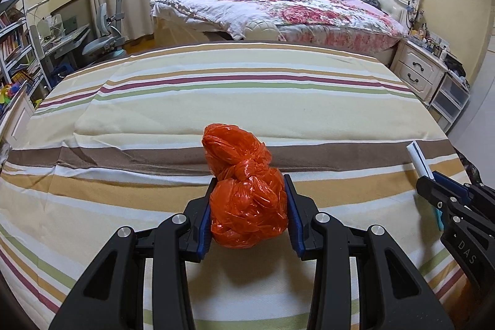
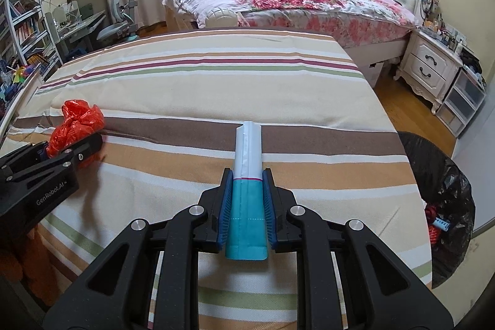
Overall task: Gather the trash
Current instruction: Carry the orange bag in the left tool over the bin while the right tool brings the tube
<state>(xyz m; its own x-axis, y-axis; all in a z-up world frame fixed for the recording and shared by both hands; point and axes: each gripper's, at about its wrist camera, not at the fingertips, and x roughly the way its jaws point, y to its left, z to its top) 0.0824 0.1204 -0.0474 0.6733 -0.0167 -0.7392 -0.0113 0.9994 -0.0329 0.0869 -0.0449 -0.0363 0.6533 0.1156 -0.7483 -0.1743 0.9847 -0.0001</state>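
My left gripper [image 1: 249, 184] is shut on a knotted orange plastic bag [image 1: 244, 190] and holds it over the striped cloth [image 1: 216, 101]; the bag also shows at the left of the right wrist view [image 2: 77, 122]. My right gripper [image 2: 247, 175] is shut on a white and teal packet [image 2: 247, 190] that sticks out forward between its pads. The same packet shows at the right edge of the left wrist view [image 1: 420, 160]. A bin lined with a black bag [image 2: 445, 206] stands off the table's right side, with some trash inside.
The striped cloth covers a table [image 2: 201, 82]. Behind it is a bed with a floral quilt [image 2: 294, 2]. A white nightstand [image 2: 433, 67] and drawer unit [image 2: 464, 101] stand right; a desk, chair [image 2: 117, 23] and bookshelf [image 2: 21, 20] stand left.
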